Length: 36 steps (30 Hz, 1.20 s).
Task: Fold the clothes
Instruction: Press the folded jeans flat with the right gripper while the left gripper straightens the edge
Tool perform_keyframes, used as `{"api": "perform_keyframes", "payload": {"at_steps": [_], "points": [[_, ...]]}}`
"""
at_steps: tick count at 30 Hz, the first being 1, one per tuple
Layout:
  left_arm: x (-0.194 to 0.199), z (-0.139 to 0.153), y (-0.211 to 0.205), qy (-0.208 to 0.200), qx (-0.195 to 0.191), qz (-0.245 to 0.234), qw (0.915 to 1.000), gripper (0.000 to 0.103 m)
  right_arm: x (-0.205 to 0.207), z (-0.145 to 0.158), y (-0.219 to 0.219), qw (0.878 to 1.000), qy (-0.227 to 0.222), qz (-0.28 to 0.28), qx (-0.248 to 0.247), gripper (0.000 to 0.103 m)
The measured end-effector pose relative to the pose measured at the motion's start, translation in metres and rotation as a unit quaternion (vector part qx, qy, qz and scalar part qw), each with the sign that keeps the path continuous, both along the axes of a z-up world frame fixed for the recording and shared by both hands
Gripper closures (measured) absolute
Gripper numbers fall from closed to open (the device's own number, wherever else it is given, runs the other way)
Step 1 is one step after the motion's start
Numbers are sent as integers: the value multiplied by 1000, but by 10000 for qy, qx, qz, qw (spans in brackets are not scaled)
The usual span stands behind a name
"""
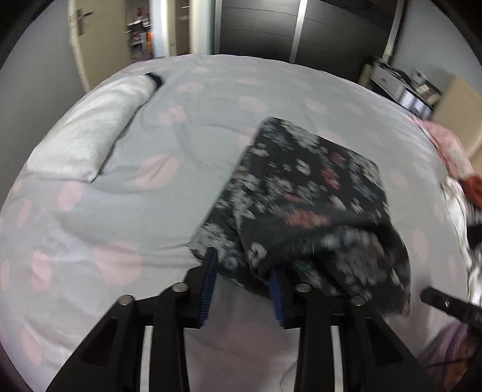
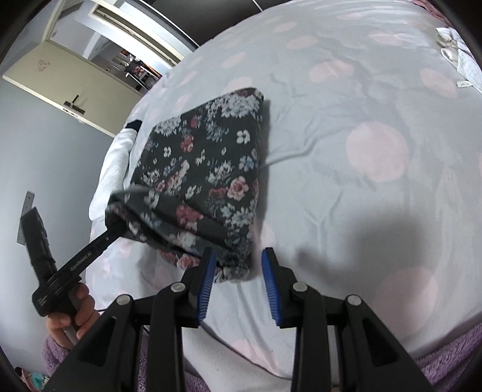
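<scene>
A dark floral garment (image 1: 301, 187) lies folded on the grey bedspread with pink marks (image 1: 120, 211). My left gripper (image 1: 241, 271) is closed on its near edge, and the cloth bunches between the blue pads and drapes over the right finger. In the right wrist view the same garment (image 2: 211, 162) has its left corner raised by the left gripper (image 2: 116, 227), which a hand (image 2: 72, 313) holds. My right gripper (image 2: 238, 271) stands open around the garment's near right corner. The cloth touches the left pad (image 2: 206, 283), and a gap shows before the right pad (image 2: 271, 286).
A white folded item (image 1: 90, 129) lies at the bed's far left. Loose clothes (image 1: 461, 193) are heaped at the right edge. A door (image 1: 81, 36) and a dark wardrobe (image 1: 271, 27) stand beyond the bed. A purple fleece sleeve (image 2: 446, 355) is close below.
</scene>
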<state>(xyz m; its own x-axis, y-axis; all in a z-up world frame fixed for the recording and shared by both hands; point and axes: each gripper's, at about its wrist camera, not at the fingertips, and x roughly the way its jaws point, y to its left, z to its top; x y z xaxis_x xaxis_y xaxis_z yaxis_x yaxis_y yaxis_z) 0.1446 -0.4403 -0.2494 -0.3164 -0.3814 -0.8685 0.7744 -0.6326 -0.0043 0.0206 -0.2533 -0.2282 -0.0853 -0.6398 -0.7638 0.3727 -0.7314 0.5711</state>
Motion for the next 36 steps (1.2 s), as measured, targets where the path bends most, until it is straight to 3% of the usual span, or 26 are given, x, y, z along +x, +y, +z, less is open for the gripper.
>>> {"api": "perform_keyframes", "payload": {"at_steps": [4, 7, 10, 12, 16, 22, 28, 31, 33, 36], "points": [[20, -26, -32, 39, 878, 695, 9937, 80, -7, -7, -1, 9997, -142, -62, -205, 72], [22, -44, -43, -164, 1161, 930, 9887, 80, -4, -15, -13, 9993, -205, 102, -293, 72], [18, -48, -42, -304, 1116, 934, 9889, 80, 3, -27, -28, 9985, -291, 313, -356, 74], [16, -48, -39, -393, 1022, 882, 9901, 79, 11, -35, -38, 9979, -295, 529, -248, 86], [19, -48, -37, -361, 1054, 915, 9895, 77, 32, -64, -56, 9938, -417, 935, 431, 95], [29, -38, -31, -339, 965, 1010, 9896, 66, 31, -75, -52, 9929, -595, 932, 431, 96], [53, -26, -27, -163, 1109, 1197, 9865, 61, 34, -77, -49, 9905, -730, 1030, 538, 95], [58, -17, -26, 70, 1115, 1189, 9866, 60, 36, -76, -46, 9891, -844, 1047, 602, 95], [62, -5, -25, 453, 1130, 1054, 9870, 60, 35, -70, -40, 9899, -872, 981, 537, 90], [66, 13, -20, 1117, 1143, 765, 9842, 60, 30, -60, -29, 9920, -834, 846, 432, 90]]}}
